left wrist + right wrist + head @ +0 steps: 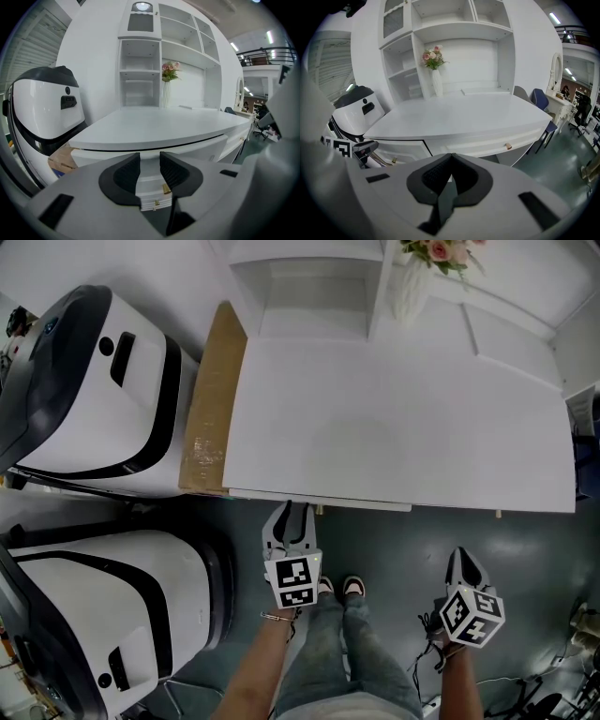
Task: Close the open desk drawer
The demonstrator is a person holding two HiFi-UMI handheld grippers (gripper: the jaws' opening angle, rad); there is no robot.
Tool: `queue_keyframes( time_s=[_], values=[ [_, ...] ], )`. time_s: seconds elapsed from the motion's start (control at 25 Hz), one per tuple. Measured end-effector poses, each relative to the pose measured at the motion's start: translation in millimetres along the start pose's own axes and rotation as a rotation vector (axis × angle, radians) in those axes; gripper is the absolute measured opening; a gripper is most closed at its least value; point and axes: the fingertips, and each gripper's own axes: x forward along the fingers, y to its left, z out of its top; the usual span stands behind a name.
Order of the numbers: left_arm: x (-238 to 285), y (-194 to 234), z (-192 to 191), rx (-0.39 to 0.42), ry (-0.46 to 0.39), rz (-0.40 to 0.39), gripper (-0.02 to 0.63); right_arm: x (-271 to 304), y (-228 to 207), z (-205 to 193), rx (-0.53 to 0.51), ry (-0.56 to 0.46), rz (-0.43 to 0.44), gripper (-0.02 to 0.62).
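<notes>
Since the white desk (394, 427) fills the upper head view, its drawer (319, 500) shows only as a thin strip jutting from the left half of the front edge. By that strip it seems to be only a little way out.

The left gripper (291, 521) points at the drawer front, just left of the small brass knob (322, 510). Its jaws are spread slightly and pinch nothing. In its own view the knob and the white front sit in the gap. Whether the tips touch the front I cannot tell.

The right gripper (463, 563) hangs low and well apart from the desk, its jaws pressed together and empty.

Risks, as I judge them:
- A push left of the knob could skew the drawer so that it binds.
- The knob could slide between the spread jaws and catch.
- A hard shove could jolt the vase (411, 292) at the back of the desk.
</notes>
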Motion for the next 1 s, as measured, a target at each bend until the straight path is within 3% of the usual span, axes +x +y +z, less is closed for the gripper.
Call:
queue_keyframes(
  time_s=[1.0],
  values=[
    [5.9,-1.0,5.5,0.017,0.014,-0.001,0.141,-7.4,-2.2,-0.1,0.000,-0.015,0.017,0.008]
  ],
)
